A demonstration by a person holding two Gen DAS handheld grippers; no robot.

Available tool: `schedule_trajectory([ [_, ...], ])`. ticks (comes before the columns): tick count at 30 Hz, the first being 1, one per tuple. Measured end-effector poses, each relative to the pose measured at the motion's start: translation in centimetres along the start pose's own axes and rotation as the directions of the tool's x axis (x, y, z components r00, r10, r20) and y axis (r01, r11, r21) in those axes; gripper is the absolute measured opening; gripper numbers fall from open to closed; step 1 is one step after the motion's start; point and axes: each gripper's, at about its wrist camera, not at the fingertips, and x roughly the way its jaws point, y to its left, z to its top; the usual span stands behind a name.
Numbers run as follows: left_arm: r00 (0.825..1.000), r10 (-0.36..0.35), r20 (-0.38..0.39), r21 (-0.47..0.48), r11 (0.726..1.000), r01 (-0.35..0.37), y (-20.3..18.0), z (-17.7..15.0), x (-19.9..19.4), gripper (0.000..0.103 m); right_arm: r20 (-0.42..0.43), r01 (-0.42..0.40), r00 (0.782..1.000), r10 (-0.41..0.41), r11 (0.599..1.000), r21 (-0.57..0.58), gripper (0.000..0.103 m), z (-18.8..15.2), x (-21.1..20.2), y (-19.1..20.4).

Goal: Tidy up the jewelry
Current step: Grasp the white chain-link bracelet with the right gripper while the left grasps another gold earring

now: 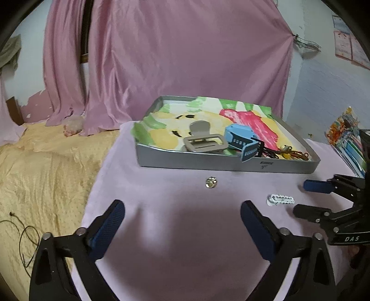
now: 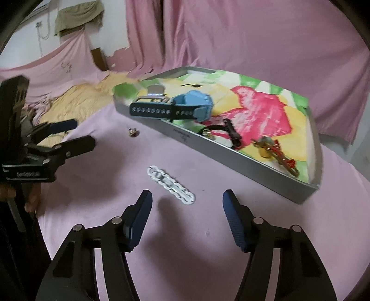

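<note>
Dim, soft-shadowed, slightly blurred fisheye views

tray (image 1: 208, 163): matt grey metal | tablecloth (image 1: 161, 220): soft pink cloth | hair clip (image 2: 171, 185): glossy white plastic

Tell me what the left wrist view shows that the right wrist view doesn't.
Only the left wrist view shows the stack of colourful books at the table's right edge and the cord lying on the yellow bedspread.

Only the right wrist view shows the olive cloth hanging on the wall and the black hair tie in the tray clearly.

Both show the grey tray, blue watch, white clip and small gold piece on the pink cloth, with both claws, left and right, open and empty.
</note>
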Motion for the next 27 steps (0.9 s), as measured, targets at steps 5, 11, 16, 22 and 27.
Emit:
schedule_trajectory([
  [5,0.998,-0.038,-0.054,0.026,0.999,0.039,-0.6,0.6,1.4,0.077,-0.022,-0.02,1.0,0.019,0.999,-0.038,0.038,0.6,0.8,0.5],
  [11,0.996,-0.057,-0.074,0.027,0.998,0.059,-1.2,1.0,2.3,0.068,-0.035,-0.059,0.998,0.057,0.996,-0.061,0.018,0.8,1.2,0.8],
  [16,0.99,-0.067,-0.128,0.034,0.997,0.072,-1.6,1.3,3.4,0.061,-0.031,-0.054,0.998,0.053,0.997,-0.055,0.014,0.8,1.2,0.3],
  [22,0.984,-0.076,-0.164,0.039,0.996,0.084,-2.2,2.0,4.2,0.052,-0.024,-0.038,0.999,0.038,0.999,-0.006,0.014,0.2,0.9,-1.2],
  [27,0.983,-0.056,-0.176,0.043,0.997,0.064,-2.3,2.3,4.9,0.046,-0.015,-0.076,0.997,0.077,0.995,0.061,0.014,-0.3,0.5,-2.7],
])
